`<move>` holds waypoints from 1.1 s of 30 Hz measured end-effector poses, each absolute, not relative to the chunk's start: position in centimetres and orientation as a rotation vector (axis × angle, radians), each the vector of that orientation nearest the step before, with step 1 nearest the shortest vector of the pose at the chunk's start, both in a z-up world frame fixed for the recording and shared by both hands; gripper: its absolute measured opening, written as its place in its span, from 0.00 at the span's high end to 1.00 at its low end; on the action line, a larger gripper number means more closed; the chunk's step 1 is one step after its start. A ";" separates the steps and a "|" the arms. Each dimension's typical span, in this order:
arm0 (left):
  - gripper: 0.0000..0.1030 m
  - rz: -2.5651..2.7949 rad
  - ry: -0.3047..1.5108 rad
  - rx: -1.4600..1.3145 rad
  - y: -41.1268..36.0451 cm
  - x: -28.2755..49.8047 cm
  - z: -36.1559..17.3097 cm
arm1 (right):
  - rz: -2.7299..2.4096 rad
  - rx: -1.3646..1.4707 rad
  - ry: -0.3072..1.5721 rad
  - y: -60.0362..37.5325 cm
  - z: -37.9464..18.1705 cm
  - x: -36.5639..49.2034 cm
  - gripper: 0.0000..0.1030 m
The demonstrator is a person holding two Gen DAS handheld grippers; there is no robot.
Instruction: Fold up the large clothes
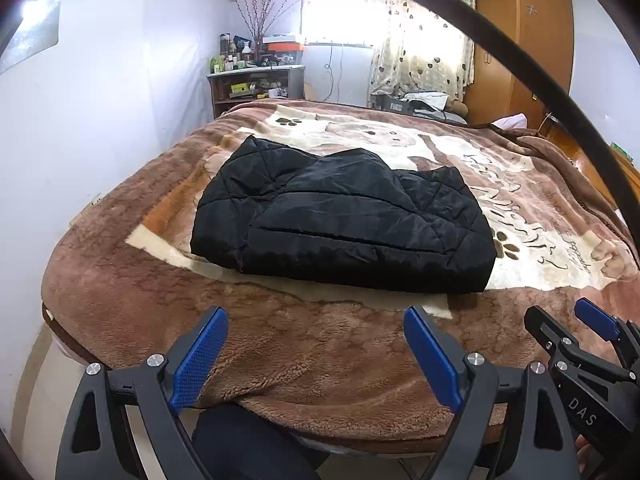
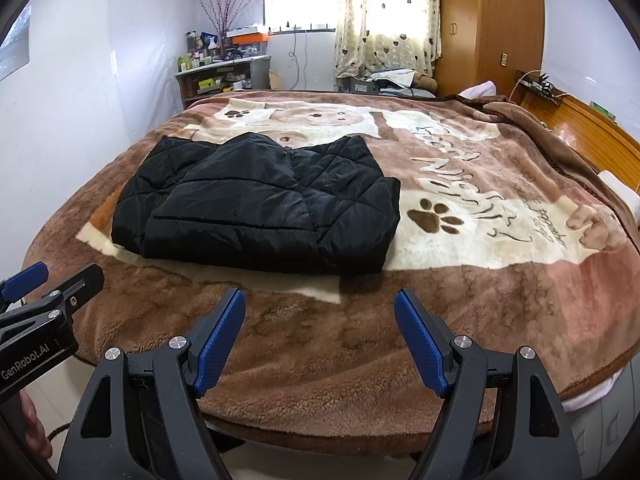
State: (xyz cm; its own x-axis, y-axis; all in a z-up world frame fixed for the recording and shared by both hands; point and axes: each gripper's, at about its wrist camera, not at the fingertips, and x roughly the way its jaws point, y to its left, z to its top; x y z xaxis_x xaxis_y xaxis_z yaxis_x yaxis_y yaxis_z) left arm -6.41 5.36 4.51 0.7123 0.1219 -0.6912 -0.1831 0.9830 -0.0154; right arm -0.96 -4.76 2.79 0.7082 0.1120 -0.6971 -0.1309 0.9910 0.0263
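A black quilted jacket [image 1: 340, 220] lies folded into a compact rectangle on the brown fleece blanket [image 1: 320, 340] of a bed; it also shows in the right wrist view [image 2: 260, 212]. My left gripper [image 1: 316, 320] is open and empty, held over the bed's near edge, short of the jacket. My right gripper [image 2: 320, 304] is open and empty, also at the near edge, in front of the jacket's right part. Each gripper shows at the edge of the other's view: the right gripper [image 1: 576, 316] and the left gripper [image 2: 52, 276].
The blanket [image 2: 440, 320] has a cream bear and paw-print pattern. A cluttered shelf [image 2: 218, 76] stands beyond the bed at the back left. A wooden wardrobe [image 2: 488, 24] and a curtained window [image 2: 384, 16] are at the back. A wooden headboard [image 2: 580, 128] is on the right.
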 end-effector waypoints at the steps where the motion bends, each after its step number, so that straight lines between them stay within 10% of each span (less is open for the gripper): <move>1: 0.13 0.174 0.760 -0.081 5.3 -6.4 4.5 | 0.135 -0.027 0.774 -4.8 2.7 -0.9 0.25; 33: 0.13 0.198 0.761 -0.054 4.6 -7.1 4.7 | 0.137 -0.025 0.776 -4.3 2.7 -1.4 0.25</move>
State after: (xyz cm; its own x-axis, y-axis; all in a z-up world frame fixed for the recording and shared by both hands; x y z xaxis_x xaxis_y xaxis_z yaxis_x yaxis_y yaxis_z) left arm -7.07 4.64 4.69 0.7063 0.1585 -0.6899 -0.1979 0.9800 0.0226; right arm -1.43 -4.33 2.74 0.7052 0.1142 -0.6998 -0.1329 0.9907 0.0278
